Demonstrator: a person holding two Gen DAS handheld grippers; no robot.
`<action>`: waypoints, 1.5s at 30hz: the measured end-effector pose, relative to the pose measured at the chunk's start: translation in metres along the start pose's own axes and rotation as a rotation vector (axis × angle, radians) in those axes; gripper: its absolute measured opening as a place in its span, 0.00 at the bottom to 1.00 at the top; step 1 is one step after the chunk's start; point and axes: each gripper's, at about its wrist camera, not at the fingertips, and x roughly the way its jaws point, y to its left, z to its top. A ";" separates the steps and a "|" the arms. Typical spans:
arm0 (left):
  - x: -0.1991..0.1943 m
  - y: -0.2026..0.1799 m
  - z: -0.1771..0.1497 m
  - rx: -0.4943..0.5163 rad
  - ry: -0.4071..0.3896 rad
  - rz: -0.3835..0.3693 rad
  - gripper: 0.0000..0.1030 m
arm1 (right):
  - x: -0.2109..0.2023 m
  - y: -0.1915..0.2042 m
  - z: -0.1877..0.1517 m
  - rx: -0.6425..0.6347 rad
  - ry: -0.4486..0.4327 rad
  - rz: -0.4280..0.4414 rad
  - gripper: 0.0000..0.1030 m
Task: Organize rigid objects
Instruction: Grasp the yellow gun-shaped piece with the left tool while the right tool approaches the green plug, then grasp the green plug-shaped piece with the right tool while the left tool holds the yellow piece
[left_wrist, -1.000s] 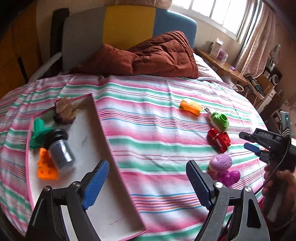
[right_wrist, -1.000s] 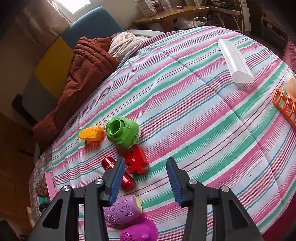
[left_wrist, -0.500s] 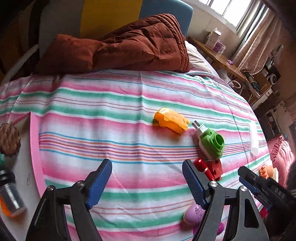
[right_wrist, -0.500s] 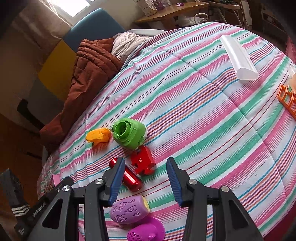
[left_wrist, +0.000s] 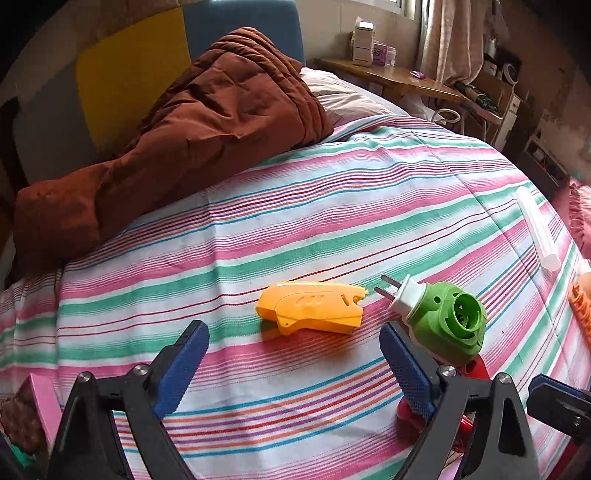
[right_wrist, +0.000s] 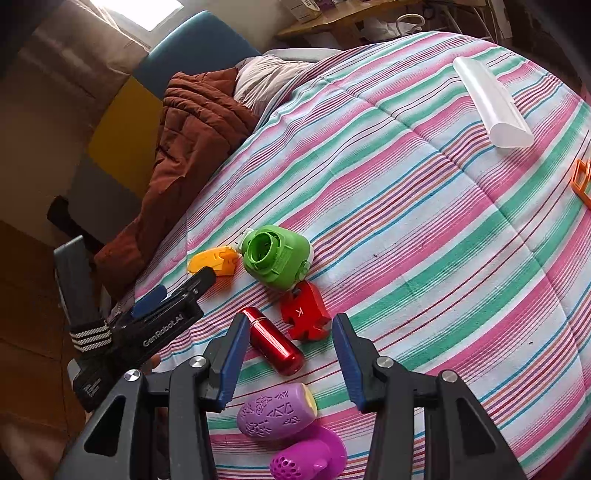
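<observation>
Your left hand-held gripper (left_wrist: 293, 363) has swung from the tray to the yellow plastic piece (left_wrist: 312, 312) at its twelve o'clock, jaws just widened and empty. Your right hand-held gripper (right_wrist: 288, 363) (part-spread, empty) hovers over the red cylinder (right_wrist: 273, 341); pickup looks next.

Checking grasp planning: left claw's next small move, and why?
Probably ease the left claw forward and down over the yellow plastic wedge-shaped piece. Its jaws have just been opening and stand wide with nothing between them, and the piece lies just ahead on the striped bedspread.
</observation>
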 end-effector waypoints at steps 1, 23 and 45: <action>0.004 -0.002 0.001 0.019 0.003 0.005 0.94 | 0.000 0.000 0.000 0.001 0.001 0.002 0.46; 0.005 0.014 -0.036 -0.043 0.011 -0.048 0.65 | 0.007 -0.006 0.001 0.006 0.022 -0.038 0.46; -0.069 0.010 -0.157 -0.108 -0.053 0.041 0.66 | 0.033 0.043 0.014 -0.334 0.059 -0.179 0.46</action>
